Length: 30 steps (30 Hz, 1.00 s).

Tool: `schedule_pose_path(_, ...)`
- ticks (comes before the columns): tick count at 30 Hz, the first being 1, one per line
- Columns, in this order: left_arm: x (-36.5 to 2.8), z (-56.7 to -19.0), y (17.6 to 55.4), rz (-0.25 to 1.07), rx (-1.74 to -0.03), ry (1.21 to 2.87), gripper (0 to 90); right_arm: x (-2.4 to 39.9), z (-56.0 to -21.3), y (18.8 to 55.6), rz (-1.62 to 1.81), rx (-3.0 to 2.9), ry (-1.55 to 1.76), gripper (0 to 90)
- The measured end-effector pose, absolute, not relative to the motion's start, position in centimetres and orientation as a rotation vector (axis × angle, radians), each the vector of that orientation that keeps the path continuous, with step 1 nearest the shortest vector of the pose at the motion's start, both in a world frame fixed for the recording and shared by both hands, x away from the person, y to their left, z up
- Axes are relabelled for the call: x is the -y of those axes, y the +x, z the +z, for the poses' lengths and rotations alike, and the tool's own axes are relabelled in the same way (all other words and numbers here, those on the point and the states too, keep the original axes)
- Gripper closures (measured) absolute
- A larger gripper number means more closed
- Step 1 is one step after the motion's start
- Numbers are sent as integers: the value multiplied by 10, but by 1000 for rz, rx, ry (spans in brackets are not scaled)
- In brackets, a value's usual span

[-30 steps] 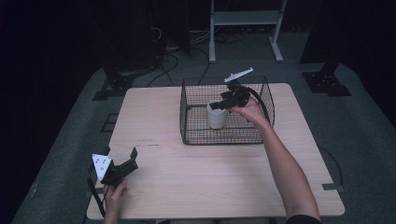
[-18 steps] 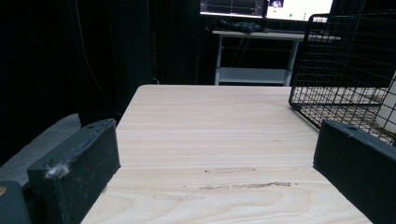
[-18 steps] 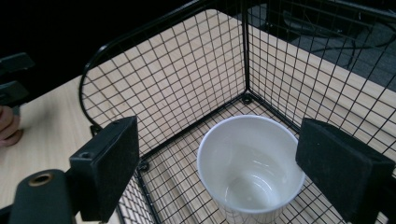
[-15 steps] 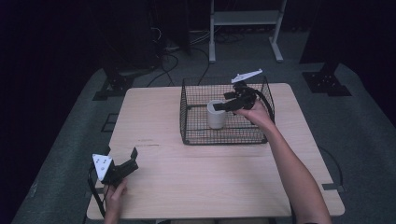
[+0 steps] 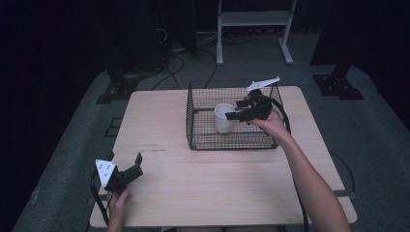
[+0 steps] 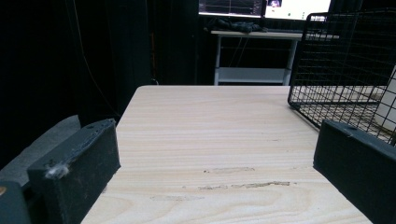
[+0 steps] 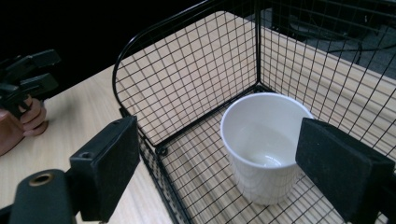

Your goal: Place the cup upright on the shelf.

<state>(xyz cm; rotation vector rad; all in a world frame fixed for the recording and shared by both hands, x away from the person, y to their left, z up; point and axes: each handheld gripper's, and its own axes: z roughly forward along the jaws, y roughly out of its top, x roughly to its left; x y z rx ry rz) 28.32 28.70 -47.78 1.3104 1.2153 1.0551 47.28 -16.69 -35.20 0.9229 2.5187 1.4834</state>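
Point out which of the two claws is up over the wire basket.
The right claw: it hangs above the wire basket, jaws apart beside the white cup. The left claw sits low at the table's near-left corner.

White cup (image 6: 388, 105) cut by left gripper view's right edge.

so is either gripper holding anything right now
Nothing is held. The right gripper is open above the white cup in the basket; the left gripper is open.

White cup (image 5: 223, 118) upright — inside wire basket (image 5: 203, 140).
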Motion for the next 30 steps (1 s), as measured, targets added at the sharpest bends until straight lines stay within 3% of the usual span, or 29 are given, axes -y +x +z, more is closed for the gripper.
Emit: schedule_pose_path(30,-287,-478,283,1057,-1213,1314,0,190,-357,426,1497,-2548,859,130)
